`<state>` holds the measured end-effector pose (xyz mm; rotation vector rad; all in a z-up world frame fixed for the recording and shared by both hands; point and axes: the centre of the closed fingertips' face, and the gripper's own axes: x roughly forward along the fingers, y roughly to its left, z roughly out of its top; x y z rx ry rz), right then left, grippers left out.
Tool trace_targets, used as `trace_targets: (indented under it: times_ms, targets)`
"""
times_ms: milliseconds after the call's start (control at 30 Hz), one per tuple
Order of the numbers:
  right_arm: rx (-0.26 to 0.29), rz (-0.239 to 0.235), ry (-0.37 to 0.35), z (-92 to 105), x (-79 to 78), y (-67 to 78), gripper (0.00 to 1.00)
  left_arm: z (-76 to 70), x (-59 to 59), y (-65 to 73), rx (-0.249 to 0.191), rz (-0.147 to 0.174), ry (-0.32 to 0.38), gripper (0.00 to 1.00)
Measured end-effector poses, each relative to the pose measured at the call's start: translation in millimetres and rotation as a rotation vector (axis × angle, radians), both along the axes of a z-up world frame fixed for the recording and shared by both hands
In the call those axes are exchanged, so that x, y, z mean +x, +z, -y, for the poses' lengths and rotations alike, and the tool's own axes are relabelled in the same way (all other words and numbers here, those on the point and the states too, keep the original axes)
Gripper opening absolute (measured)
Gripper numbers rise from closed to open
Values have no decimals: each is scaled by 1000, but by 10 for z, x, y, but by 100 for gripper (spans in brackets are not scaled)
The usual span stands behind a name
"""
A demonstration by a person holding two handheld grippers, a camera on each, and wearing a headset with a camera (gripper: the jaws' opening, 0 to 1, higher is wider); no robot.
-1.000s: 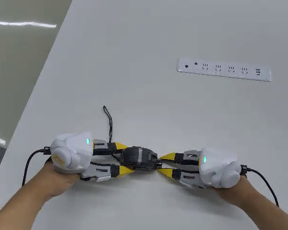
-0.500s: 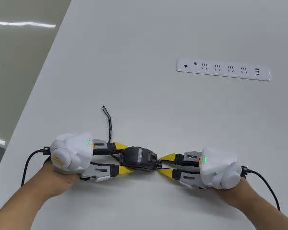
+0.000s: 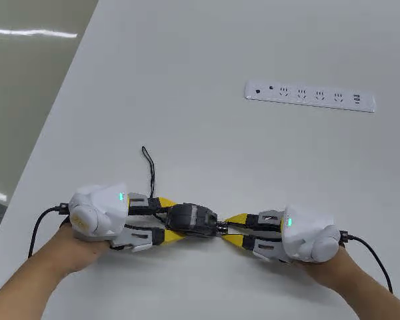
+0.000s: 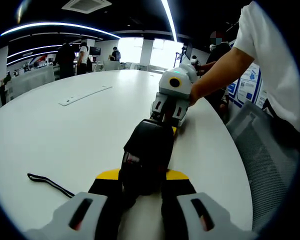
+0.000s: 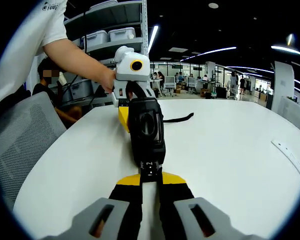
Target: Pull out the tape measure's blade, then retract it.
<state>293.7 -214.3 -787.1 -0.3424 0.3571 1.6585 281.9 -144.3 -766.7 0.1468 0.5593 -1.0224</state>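
A black tape measure (image 3: 193,220) lies on the white table (image 3: 253,160), held between both grippers. My left gripper (image 3: 168,219) is shut on the case (image 4: 146,155) from the left. My right gripper (image 3: 229,229) is shut on the blade's end hook (image 5: 148,168) at the case's right side. Hardly any blade shows between hook and case (image 5: 146,127). The case's black wrist strap (image 3: 149,168) trails away across the table. In the left gripper view the right gripper (image 4: 171,95) faces me beyond the case; in the right gripper view the left gripper (image 5: 131,67) faces me likewise.
A white power strip (image 3: 311,97) lies flat at the far right of the table. The table's left edge (image 3: 50,127) drops to a green floor. Cables run back from both grippers. A grey mesh chair (image 5: 25,145) stands close to the table's near edge.
My right gripper has slid slightly to the right with the hook. The left gripper and case have stayed almost in place.
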Motion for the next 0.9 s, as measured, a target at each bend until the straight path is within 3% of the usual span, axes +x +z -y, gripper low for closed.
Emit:
trace_targets:
  times_ms: [900]
  targets:
    - [-2, -11, -29, 356, 82, 13, 9, 4, -1, 5, -4, -1, 5, 25]
